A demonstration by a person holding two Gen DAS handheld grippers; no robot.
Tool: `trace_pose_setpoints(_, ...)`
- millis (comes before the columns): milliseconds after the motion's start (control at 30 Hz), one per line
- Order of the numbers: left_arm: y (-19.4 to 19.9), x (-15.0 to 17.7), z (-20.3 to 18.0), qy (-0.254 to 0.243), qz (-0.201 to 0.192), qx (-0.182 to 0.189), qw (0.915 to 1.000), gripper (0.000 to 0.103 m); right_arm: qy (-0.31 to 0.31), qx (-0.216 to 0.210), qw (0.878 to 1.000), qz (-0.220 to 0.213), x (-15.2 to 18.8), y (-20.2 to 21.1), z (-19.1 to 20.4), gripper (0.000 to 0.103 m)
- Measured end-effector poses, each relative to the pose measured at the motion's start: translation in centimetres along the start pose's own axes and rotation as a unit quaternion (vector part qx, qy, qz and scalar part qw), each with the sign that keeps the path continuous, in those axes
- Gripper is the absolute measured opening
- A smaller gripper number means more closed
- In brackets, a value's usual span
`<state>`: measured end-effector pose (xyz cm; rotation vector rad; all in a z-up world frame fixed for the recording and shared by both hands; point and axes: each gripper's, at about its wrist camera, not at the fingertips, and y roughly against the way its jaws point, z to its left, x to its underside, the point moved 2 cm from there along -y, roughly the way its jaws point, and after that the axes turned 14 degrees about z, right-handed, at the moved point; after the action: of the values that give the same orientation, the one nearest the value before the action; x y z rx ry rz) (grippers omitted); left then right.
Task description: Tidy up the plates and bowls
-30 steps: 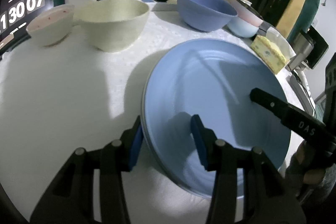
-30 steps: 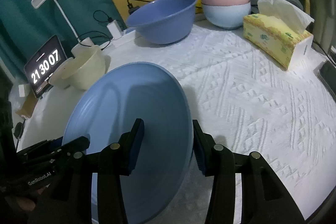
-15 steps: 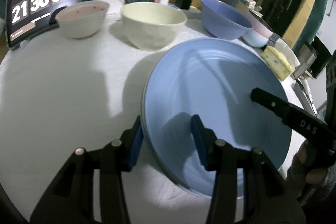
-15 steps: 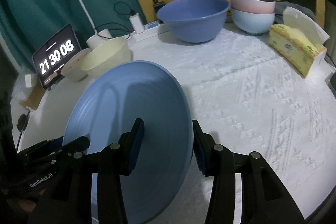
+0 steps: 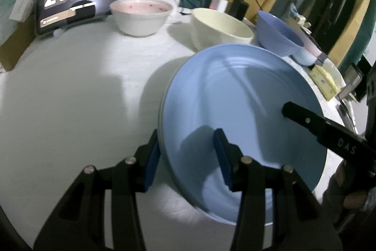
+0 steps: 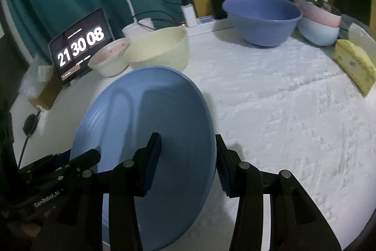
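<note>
While both tongs clamp it, the blue plate hangs tilted above the white tablecloth.
The left gripper pinches the plate's left rim, the right gripper its right rim. Beyond them: blue bowl, cream bowl, speckled white bowl, clock tablet far left.

Plate hides cream bowl's base. Stacked bowls blurred. Tissue box partly out of frame.
</note>
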<state>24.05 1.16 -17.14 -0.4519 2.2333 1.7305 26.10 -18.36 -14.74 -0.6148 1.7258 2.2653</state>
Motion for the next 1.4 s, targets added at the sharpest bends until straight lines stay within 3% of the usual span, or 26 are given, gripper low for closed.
trace_pose_setpoints(667, 0.6, 0.1, 6.0, 0.052, -0.008, -0.037, 0.9979, 0.046, 0.039, -0.032, 0.998, 0.03, -1.6, -3.9, 6.0, 0.047)
trace_pose_setpoints(1133, 0.6, 0.0, 5.8, 0.043, -0.013, -0.062, 0.9971, 0.047, 0.055, -0.012, 0.998, 0.035, -1.8, -5.0, 6.3, 0.051)
trace_pose_setpoints(1400, 2.3, -0.2, 5.6, 0.05, -0.043, -0.084, 0.9943, 0.047, 0.064, -0.009, 0.997, 0.038, -1.8, -4.4, 6.2, 0.051)
